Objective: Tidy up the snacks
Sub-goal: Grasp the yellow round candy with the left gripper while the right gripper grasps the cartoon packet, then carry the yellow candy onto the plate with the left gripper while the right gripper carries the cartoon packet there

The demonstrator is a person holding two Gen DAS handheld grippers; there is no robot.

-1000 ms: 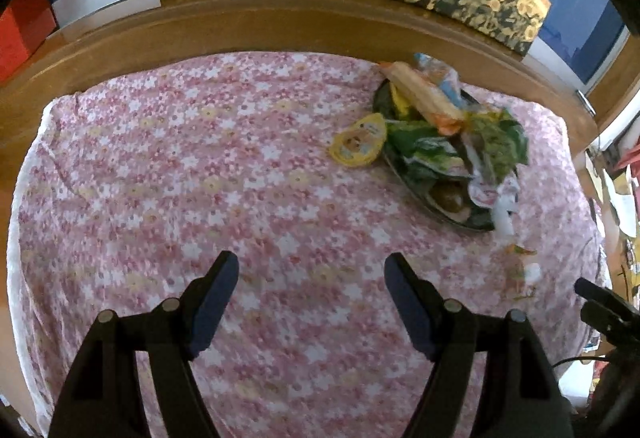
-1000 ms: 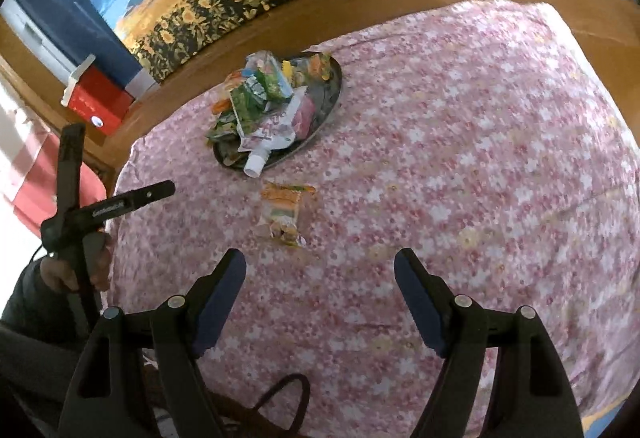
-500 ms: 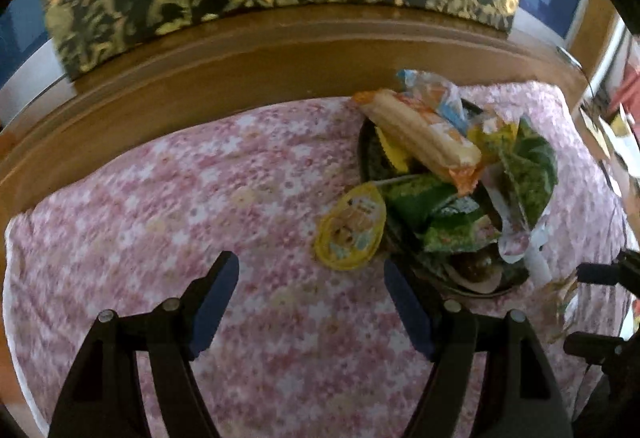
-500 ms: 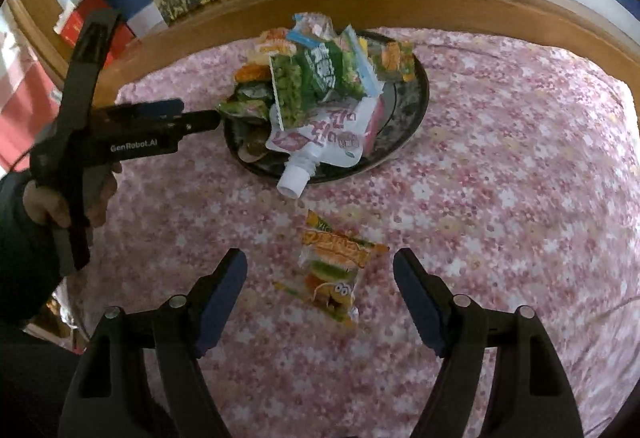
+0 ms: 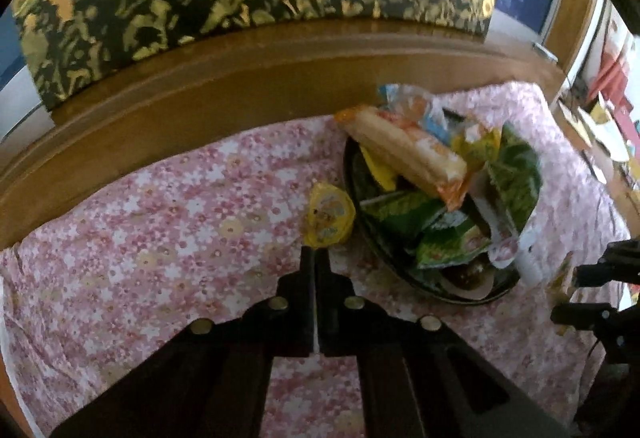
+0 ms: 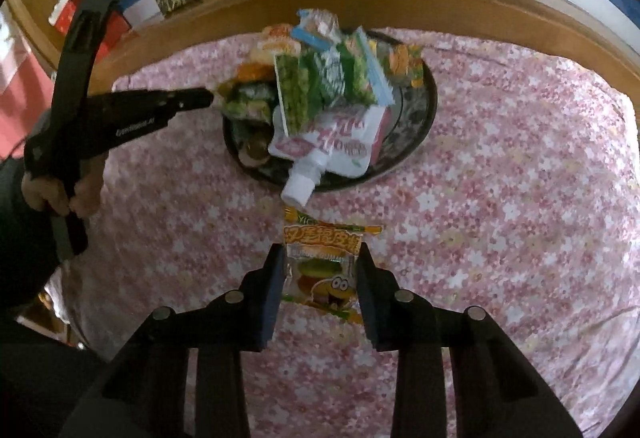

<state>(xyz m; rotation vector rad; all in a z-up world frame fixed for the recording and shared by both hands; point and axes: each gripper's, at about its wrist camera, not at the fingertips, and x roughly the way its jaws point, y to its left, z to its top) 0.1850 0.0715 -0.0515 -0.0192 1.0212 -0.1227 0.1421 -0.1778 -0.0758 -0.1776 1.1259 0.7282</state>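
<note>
left gripper (image 5: 316, 258): jaws just pinched yellow cup (image 5: 330, 214) edge | right gripper (image 6: 321, 278): jaws just clamped gummy packet (image 6: 326, 270)

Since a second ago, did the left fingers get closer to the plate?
Yes. The left gripper came closer to the dark plate, and its fingers have just been closing, now pinching the yellow jelly cup's edge.
</note>
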